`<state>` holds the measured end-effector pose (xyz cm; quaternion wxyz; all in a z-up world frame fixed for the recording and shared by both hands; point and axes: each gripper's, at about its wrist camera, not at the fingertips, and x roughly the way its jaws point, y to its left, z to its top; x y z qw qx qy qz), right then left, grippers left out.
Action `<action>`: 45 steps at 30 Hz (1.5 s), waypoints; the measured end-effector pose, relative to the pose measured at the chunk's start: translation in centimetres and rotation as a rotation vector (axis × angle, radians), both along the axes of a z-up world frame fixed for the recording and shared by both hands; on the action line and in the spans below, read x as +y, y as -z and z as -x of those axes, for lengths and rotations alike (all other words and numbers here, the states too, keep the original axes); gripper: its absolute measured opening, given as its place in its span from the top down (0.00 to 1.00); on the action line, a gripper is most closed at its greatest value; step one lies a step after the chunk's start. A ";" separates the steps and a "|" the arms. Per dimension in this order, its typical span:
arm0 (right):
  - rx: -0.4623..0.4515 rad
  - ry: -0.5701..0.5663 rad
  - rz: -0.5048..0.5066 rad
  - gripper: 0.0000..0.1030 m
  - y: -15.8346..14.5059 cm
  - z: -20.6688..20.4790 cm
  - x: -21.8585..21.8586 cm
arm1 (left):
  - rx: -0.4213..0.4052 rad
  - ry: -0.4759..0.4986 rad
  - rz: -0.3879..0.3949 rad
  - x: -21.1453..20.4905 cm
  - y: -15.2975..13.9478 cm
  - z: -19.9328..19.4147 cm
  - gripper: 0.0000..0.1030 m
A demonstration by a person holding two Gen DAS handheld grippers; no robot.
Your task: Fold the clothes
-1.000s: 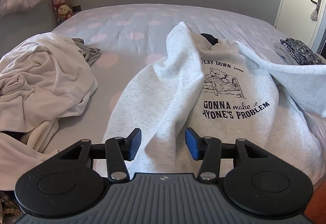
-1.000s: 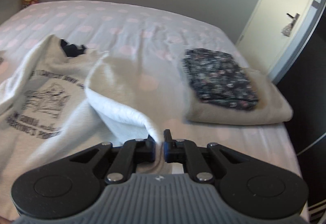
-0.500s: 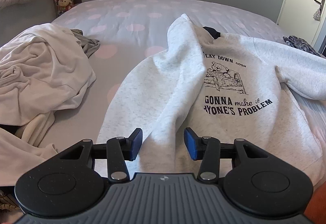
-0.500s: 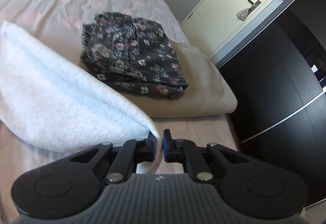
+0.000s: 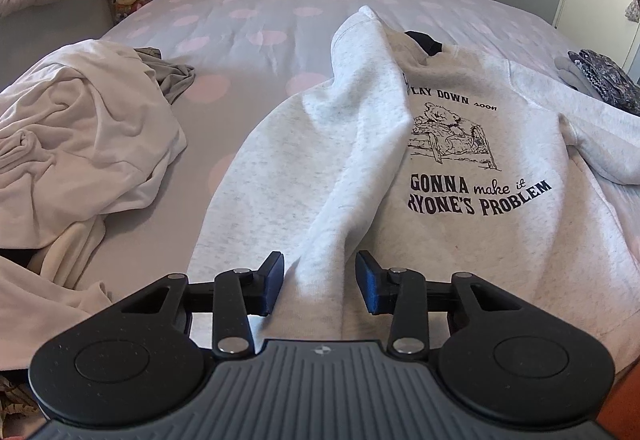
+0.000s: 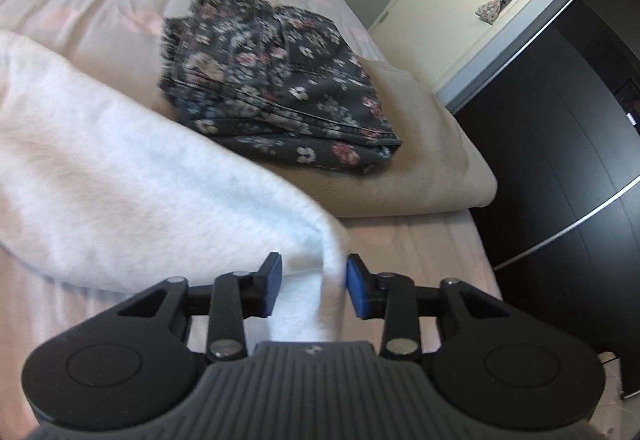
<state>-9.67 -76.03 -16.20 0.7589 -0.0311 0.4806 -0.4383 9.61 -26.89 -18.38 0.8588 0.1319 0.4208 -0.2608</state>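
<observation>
both tongs low over bed, parted: left tongs [image 5: 319, 282] straddle sweatshirt [image 5: 460, 159] sleeve fold, right tongs [image 6: 313, 286] straddle cuff.

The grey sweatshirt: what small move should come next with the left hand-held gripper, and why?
Probably close the left hand-held gripper on the fold of the grey sweatshirt lying between its open fingers. The right hand-held gripper is open too, with the sleeve laid out beside the folded floral garment, so nothing holds the sweatshirt for the next fold.
</observation>
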 end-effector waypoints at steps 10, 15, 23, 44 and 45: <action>-0.383 -0.063 -0.289 0.43 -0.1 1.2 12.3 | 0.009 -0.010 0.042 0.9 -0.5 0.2 0.78; -0.532 -0.111 -0.404 0.38 1.0 0.5 18.4 | 0.023 -0.024 0.065 1.4 -0.7 0.0 0.83; -0.581 -0.113 -0.374 0.35 3.8 0.2 21.5 | 0.019 -0.049 0.101 2.5 -1.9 -0.5 0.97; -0.581 -0.027 -0.496 0.31 6.0 0.3 19.3 | -0.157 -0.238 0.025 7.7 -17.9 -20.4 0.99; -0.574 -0.025 -0.499 0.31 6.1 0.2 19.3 | -0.144 -0.254 0.009 8.2 -17.4 -21.6 0.99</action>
